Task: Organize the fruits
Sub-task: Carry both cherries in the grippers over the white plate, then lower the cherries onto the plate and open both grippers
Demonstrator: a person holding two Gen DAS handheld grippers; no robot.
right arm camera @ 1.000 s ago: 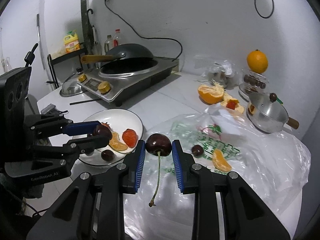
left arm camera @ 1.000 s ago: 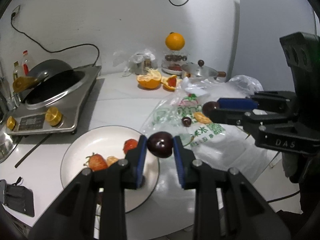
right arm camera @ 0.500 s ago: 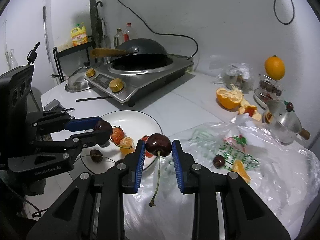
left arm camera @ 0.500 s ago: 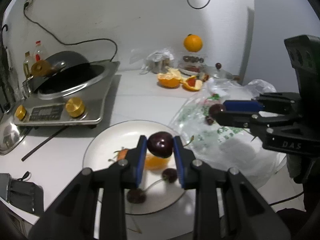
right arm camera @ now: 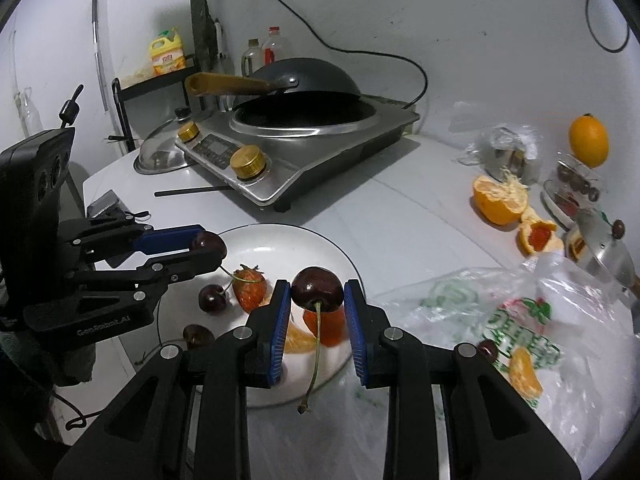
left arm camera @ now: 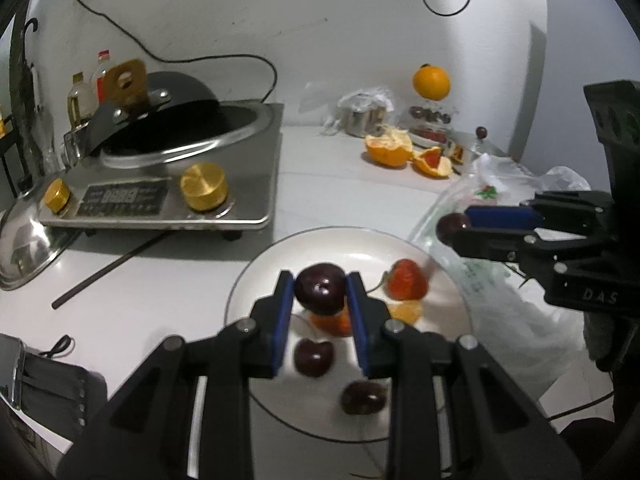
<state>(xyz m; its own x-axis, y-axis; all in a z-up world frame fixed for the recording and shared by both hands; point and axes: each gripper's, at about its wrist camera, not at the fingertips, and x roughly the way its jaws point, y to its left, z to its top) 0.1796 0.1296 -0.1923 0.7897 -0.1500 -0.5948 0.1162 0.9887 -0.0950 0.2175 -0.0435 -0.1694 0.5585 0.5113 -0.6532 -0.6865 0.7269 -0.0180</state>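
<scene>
My left gripper (left arm camera: 320, 294) is shut on a dark cherry (left arm camera: 320, 289) and hangs over the white plate (left arm camera: 256, 276). My right gripper (right arm camera: 317, 294) is shut on another dark cherry (right arm camera: 317, 289) whose stem hangs down, at the plate's (right arm camera: 280, 236) right side. Each gripper shows in the other's view: the right gripper (left arm camera: 450, 226) at the right, the left gripper (right arm camera: 208, 246) at the left. On the plate lie a strawberry (left arm camera: 405, 279), orange segments (left arm camera: 406, 312) and two loose cherries (left arm camera: 314, 357). Further right, a cherry (right arm camera: 488, 350) and an orange segment (right arm camera: 524, 372) rest on the plastic bag (right arm camera: 580, 344).
An induction cooker with a wok (left arm camera: 168, 184) stands at the back left, with a chopstick (left arm camera: 108, 268) and a steel lid (left arm camera: 24, 248) beside it. Peeled orange halves (left arm camera: 390, 148), a whole orange (left arm camera: 431, 82) on a jar and a small pot (right arm camera: 608, 256) sit at the back right.
Both grippers have moved left from over the plastic bag to the plate and sunk a little, each still holding its cherry.
</scene>
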